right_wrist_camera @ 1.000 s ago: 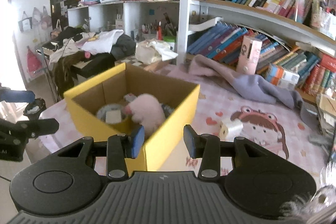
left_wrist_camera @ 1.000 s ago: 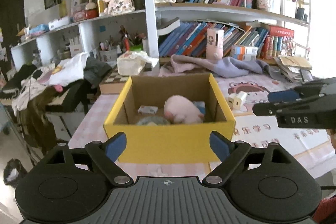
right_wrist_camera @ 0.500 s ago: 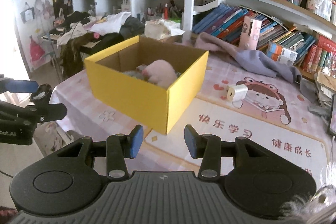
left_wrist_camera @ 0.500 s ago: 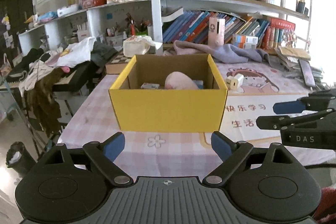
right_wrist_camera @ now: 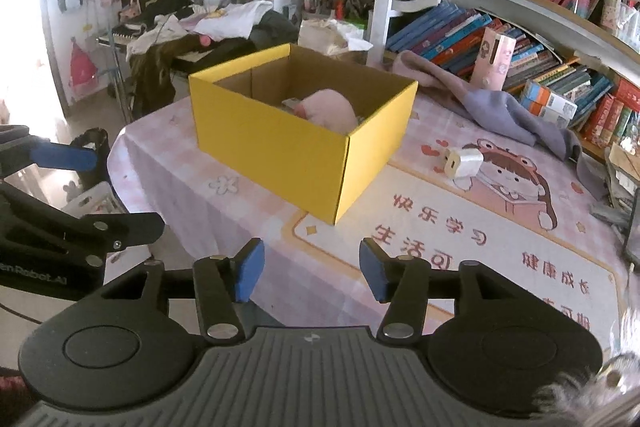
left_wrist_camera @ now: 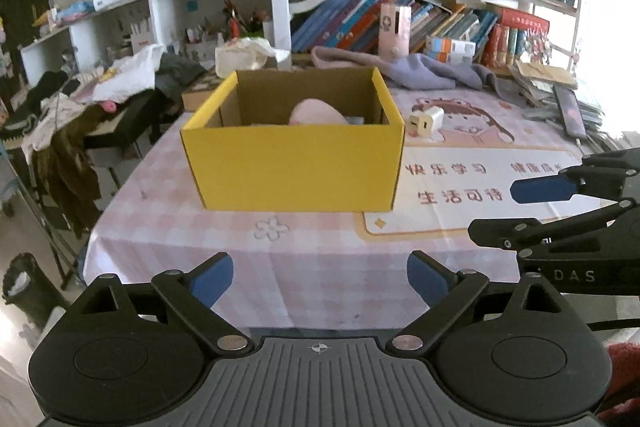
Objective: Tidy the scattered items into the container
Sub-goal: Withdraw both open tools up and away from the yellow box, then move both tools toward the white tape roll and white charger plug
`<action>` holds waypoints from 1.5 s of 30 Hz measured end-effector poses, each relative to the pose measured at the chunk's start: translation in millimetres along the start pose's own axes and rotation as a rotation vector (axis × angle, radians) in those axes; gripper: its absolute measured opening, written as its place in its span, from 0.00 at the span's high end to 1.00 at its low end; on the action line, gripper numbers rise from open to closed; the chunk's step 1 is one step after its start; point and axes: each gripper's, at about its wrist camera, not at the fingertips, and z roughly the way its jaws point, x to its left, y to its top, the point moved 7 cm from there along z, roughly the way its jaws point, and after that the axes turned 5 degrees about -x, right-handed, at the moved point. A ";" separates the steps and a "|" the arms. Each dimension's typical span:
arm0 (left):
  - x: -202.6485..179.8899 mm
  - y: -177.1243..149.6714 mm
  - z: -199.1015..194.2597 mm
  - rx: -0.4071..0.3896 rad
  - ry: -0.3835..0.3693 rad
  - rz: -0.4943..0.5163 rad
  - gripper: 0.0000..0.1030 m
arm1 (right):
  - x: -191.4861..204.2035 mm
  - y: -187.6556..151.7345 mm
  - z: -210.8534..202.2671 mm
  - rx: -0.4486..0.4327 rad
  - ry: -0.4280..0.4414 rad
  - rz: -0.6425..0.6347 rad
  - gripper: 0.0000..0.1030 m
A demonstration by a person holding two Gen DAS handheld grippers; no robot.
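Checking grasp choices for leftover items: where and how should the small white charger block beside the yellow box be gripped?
Probably the white charger block: grip across its two long flat sides, coming from above. It lies flat on the mat, clear of the yellow box.

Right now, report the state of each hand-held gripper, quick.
Left hand-held gripper: open wide and still opening, nothing between its jaws.
Right hand-held gripper: open, jaws opening, nothing between them.
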 end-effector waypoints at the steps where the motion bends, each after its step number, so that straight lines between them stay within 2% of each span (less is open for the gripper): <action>1: -0.3 -1.5 0.3 0.005 -0.003 -0.002 0.07 | -0.9 -2.0 -0.5 0.007 -0.005 0.002 0.49; 11: -26.8 -3.7 12.3 0.037 -0.094 0.020 0.07 | -16.8 -16.4 -9.3 0.057 -0.066 0.015 0.45; 21: -70.5 -2.7 26.3 0.067 -0.203 0.122 0.07 | -48.3 -36.0 -21.9 0.081 -0.158 0.086 0.37; 38: -128.8 16.6 63.5 0.092 -0.314 0.195 0.07 | -110.8 -48.3 -24.7 0.119 -0.258 0.160 0.35; 45: -160.4 28.4 79.4 0.079 -0.348 0.265 0.07 | -147.7 -49.1 -23.0 0.110 -0.300 0.206 0.32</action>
